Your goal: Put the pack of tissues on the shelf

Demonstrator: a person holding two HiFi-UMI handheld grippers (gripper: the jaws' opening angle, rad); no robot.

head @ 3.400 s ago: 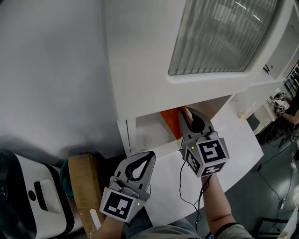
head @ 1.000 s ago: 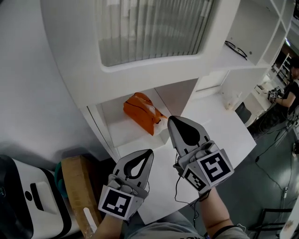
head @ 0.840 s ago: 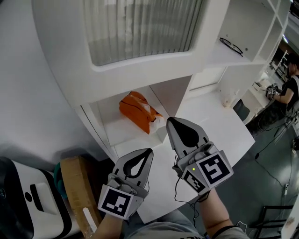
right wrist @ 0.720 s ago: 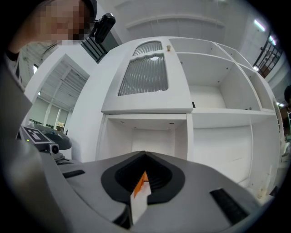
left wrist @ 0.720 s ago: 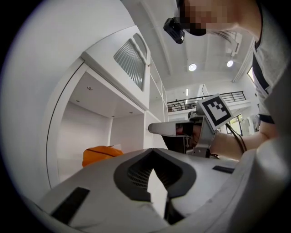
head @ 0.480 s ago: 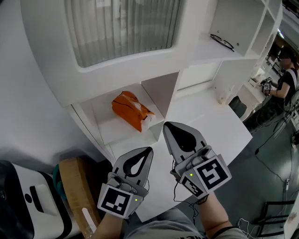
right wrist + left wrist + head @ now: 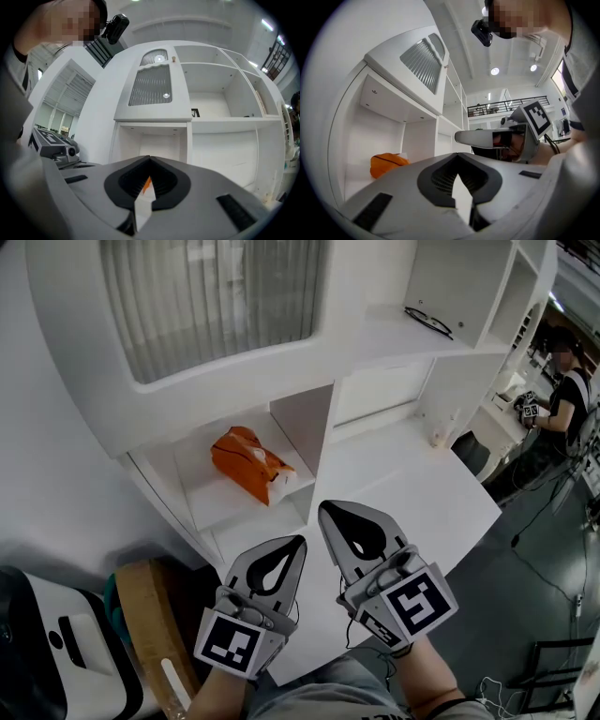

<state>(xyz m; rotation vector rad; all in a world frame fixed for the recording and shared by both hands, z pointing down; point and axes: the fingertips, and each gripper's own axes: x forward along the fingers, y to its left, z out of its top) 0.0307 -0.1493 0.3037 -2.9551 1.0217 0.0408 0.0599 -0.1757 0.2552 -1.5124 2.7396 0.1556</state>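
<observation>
The orange pack of tissues (image 7: 246, 465) lies on its own on the white floor of the low shelf compartment (image 7: 211, 498); it also shows at the left in the left gripper view (image 7: 386, 164). Both grippers are level in front of the shelf and apart from the pack. My left gripper (image 7: 298, 542) is shut and empty, lower left of the opening. To its right my right gripper (image 7: 324, 508) is shut and empty, and it shows in the left gripper view (image 7: 461, 137). A sliver of the orange pack (image 7: 146, 184) shows between the right gripper's shut jaws.
A white desk top (image 7: 412, 493) runs right of the compartment, with a small bottle (image 7: 438, 439) at its back. Glasses (image 7: 431, 322) lie on a higher shelf. A ribbed cabinet door (image 7: 216, 306) is above. A cardboard box (image 7: 141, 615) and white appliance (image 7: 37, 652) stand lower left. A person (image 7: 562, 381) stands far right.
The right gripper, earlier at the pack inside the compartment, has drawn back out. Both grippers moved away from the shelf; the pack stays put there.
</observation>
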